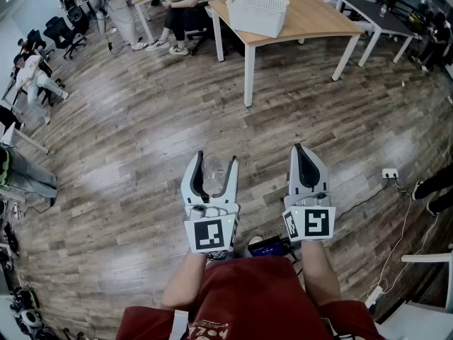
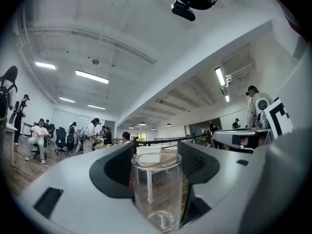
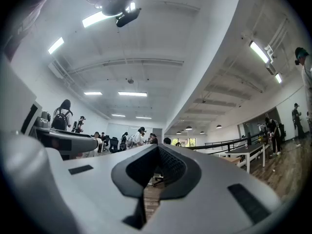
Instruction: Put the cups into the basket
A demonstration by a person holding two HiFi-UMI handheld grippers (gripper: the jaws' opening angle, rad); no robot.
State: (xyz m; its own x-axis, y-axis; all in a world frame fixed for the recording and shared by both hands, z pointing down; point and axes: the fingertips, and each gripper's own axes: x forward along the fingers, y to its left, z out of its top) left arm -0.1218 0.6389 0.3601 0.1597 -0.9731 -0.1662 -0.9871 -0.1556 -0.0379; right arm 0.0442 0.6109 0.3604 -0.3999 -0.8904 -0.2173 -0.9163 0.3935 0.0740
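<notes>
Clear glass cup (image 2: pixel 156 194), smooth, upright, seemingly empty.

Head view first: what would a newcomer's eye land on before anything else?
The clear glass cup stands out first, upright and clamped between the jaws of the left gripper, held above the wooden floor. Next comes the white plastic basket, far ahead on the light wooden table. The right gripper, level with the left one, has its jaws together with nothing in them.
</notes>
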